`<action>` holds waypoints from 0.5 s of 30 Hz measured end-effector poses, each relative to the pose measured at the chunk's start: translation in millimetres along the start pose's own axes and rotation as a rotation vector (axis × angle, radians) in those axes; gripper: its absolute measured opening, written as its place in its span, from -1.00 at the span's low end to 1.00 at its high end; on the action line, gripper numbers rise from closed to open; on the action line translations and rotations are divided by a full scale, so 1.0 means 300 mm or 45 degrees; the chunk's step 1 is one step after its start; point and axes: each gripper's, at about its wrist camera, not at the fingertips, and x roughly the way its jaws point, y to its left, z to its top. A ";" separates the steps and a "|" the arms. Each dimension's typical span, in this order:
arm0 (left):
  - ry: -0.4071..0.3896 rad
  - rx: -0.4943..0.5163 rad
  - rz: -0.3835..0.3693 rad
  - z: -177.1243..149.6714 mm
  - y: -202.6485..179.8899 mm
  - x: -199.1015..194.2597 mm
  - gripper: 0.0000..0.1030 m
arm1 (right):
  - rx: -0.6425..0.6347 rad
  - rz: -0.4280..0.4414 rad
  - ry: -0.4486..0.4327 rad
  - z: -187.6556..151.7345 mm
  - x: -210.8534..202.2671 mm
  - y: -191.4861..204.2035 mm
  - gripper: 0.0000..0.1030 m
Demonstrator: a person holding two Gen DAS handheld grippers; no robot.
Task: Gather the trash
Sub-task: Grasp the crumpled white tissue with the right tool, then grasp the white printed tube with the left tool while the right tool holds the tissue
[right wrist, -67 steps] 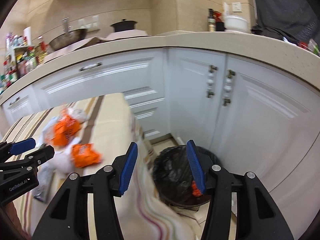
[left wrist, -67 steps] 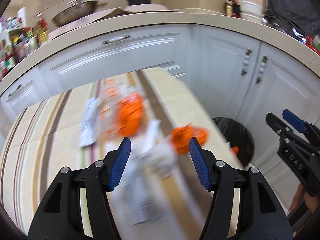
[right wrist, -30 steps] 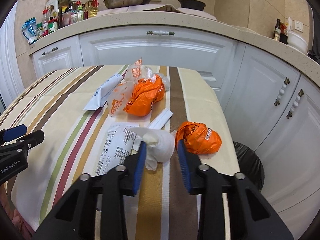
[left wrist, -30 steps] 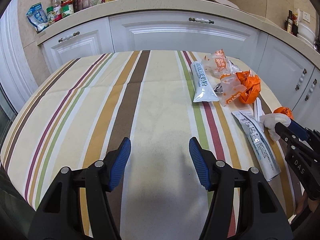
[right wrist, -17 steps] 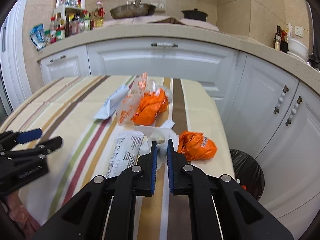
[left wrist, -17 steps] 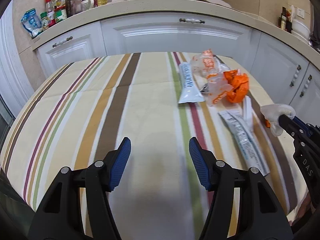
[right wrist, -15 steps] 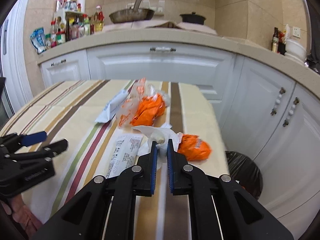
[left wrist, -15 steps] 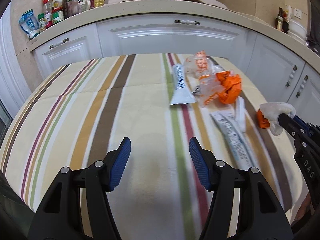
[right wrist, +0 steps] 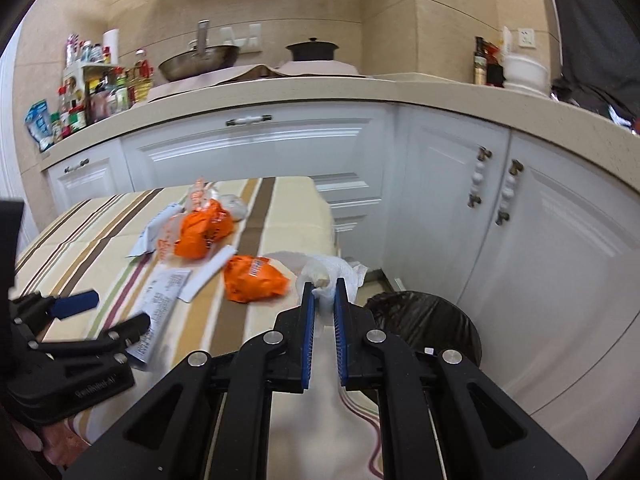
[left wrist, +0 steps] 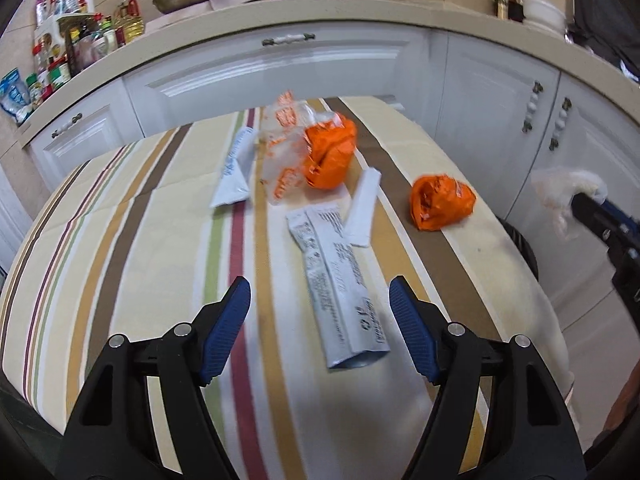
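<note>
Right claw (right wrist: 324, 294) now off counter (left wrist: 160, 240), clenched on white wad (right wrist: 332, 270), carried toward bin (right wrist: 424, 320) ahead-right of it. Step: binning wad; next needs claw over bin mouth, then release. Left claw (left wrist: 320, 320) empty, jaws opening, tilted down over long pouch (left wrist: 340, 280); orange wrapper (left wrist: 440, 202) ahead-right.

Bare striped cloth across the near and left table (left wrist: 132, 240); open passage there. Litter clustered right of centre: long grey sachet (left wrist: 340, 276) ahead between the opening jaws of the left gripper (left wrist: 320, 324), nothing touching its pads; orange wrapper (left wrist: 440, 200) near the right edge. Beyond that edge, lined bin (right wrist: 424, 320) open-topped; white cabinet doors (right wrist: 560, 240) close behind.
</note>
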 end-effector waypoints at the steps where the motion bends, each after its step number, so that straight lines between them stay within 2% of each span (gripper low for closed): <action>1: 0.012 0.007 0.006 -0.005 -0.009 0.009 0.36 | 0.008 0.000 0.001 -0.004 0.003 -0.010 -0.80; 2: 0.030 0.011 0.009 -0.010 -0.016 0.021 0.36 | 0.013 0.001 0.003 -0.009 0.007 -0.018 -0.80; 4: 0.055 0.014 0.011 -0.017 -0.023 0.039 0.18 | 0.023 0.007 0.008 -0.018 0.013 -0.030 -0.80; 5: 0.071 0.017 0.012 -0.020 -0.026 0.050 -0.07 | 0.029 0.011 0.010 -0.022 0.016 -0.035 -0.80; 6: 0.087 0.017 0.006 -0.022 -0.030 0.057 -0.22 | 0.032 0.014 0.011 -0.026 0.017 -0.040 -0.80; 9: 0.090 0.004 -0.013 -0.029 -0.027 0.057 -0.52 | 0.041 0.018 0.016 -0.032 0.025 -0.049 -0.80; 12: 0.068 0.008 -0.018 -0.031 -0.026 0.046 -0.71 | 0.043 0.018 0.020 -0.034 0.029 -0.051 -0.80; 15: 0.068 -0.001 -0.014 -0.031 -0.015 0.038 -0.76 | 0.042 0.013 0.023 -0.034 0.033 -0.055 -0.80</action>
